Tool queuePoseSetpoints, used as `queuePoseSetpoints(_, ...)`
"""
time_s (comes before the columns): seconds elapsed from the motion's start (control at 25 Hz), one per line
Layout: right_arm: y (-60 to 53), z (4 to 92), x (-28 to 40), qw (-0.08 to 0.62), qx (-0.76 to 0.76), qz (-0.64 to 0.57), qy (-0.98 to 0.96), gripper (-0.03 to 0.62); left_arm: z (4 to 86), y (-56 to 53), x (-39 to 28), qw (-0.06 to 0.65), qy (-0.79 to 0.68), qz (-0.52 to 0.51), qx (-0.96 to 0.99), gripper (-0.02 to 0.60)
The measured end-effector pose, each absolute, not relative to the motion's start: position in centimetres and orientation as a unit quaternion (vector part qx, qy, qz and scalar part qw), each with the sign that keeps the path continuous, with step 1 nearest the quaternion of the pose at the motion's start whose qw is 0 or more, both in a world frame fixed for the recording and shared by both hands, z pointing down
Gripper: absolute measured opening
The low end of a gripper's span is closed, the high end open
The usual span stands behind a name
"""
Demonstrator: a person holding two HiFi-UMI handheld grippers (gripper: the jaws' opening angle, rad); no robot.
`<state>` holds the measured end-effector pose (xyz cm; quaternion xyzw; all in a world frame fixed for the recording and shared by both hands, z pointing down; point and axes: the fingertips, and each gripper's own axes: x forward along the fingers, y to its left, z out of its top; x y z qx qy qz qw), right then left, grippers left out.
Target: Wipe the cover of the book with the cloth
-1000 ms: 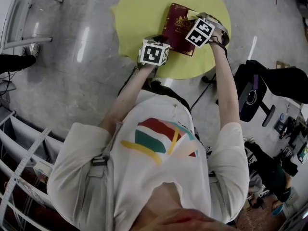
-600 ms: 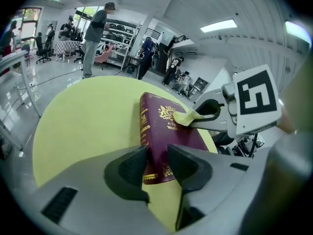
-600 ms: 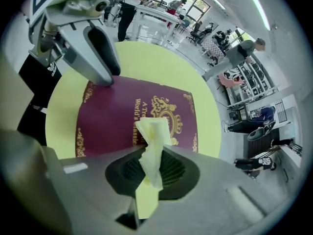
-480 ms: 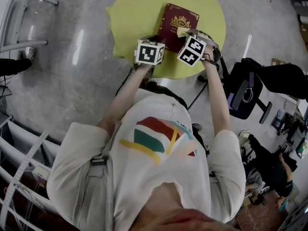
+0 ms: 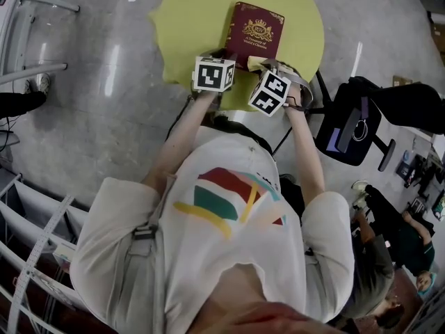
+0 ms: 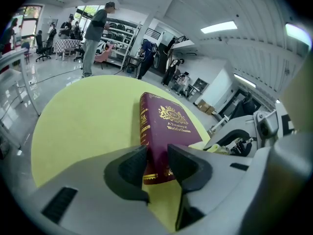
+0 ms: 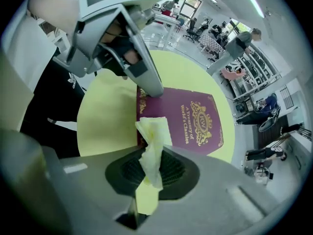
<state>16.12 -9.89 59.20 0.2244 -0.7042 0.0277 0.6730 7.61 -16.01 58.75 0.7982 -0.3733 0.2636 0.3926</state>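
On yellow table (image 6: 83, 116), book (image 6: 168, 124) corner gripped by left gripper (image 6: 157, 163).

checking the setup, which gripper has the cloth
The right gripper, jaws shut on the pale yellow cloth; the left gripper grips a corner of the maroon book.

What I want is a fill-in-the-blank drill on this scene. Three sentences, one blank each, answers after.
The cloth is pinched in the ____ gripper.
The ____ gripper clamps the near corner of the book.
The book lies closed on a round ____ table.
Missing words: right, left, yellow.
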Motion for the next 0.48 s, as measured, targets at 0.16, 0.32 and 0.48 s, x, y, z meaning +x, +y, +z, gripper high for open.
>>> queuePoseSetpoints(0.16, -8.3, 59.0, 15.7, 0.671, 0.224, 0.038, -0.706, 0.029, 58.6, -16.0, 7.6, 0.396, -0.370, 0.261, 0.799, 0.137)
queuePoseSetpoints(0.32, -7.4, 59.0, 15.5, 0.668, 0.226, 0.045, -0.708, 0.029, 58.8, -16.0, 7.6, 0.395, -0.372, 0.263, 0.798, 0.137)
queuePoseSetpoints(0.48, -7.0, 59.0, 15.3, 0.663, 0.228, 0.055, -0.711, 0.029, 58.8, -16.0, 7.6, 0.394, -0.372, 0.261, 0.799, 0.137)
